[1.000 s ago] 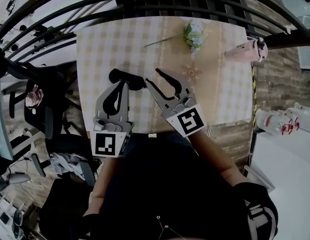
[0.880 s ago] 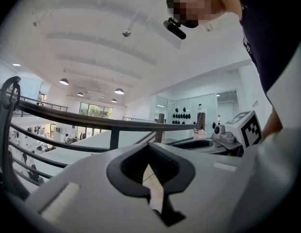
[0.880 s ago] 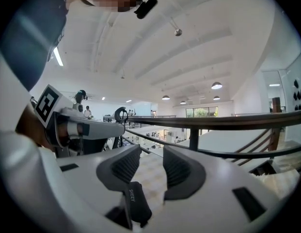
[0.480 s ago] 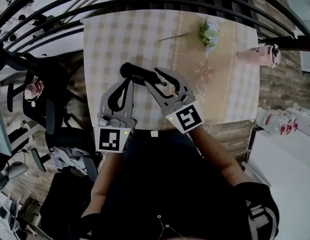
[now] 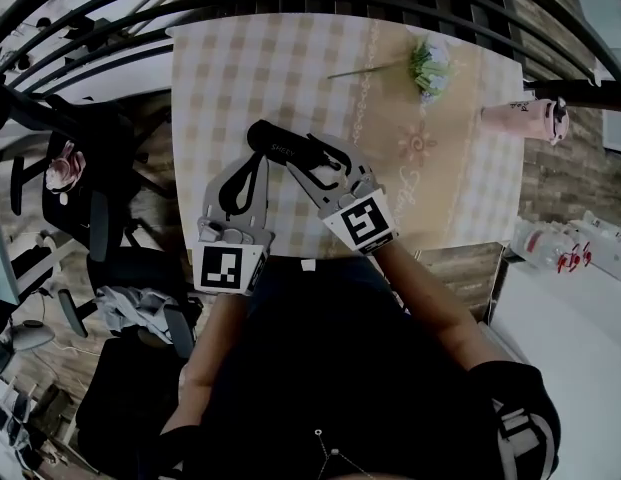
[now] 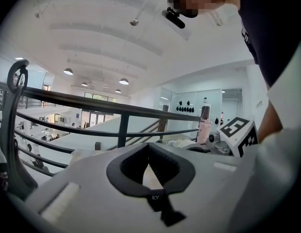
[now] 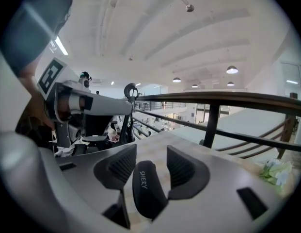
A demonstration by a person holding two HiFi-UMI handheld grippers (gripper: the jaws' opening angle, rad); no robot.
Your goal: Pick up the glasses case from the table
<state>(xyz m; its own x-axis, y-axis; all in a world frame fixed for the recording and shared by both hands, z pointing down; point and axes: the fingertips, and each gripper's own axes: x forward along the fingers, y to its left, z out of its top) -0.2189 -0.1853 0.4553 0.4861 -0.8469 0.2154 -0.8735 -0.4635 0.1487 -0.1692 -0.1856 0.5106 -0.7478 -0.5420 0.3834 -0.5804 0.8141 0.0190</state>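
One checked surface (image 5: 240, 78), one black glasses case (image 5: 277, 146), one bunch of flowers (image 5: 427, 66), one pink bottle (image 5: 525, 118), two tongs: left tongs (image 5: 251, 160), right tongs (image 5: 312, 158).

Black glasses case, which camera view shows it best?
The right gripper view: the black oblong glasses case sits close and central, lettering readable. The head view shows it small and partly hidden; the left gripper view, only one lettered end.

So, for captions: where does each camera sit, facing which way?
Head view: on the head, facing down at table; forearms, left tongs, right tongs show.
Left gripper view: on left tongs, along shut tips toward railing; arm shows.
Right gripper view: on right tongs, just opening, glasses case between; sleeve shows.
All share the glasses case.
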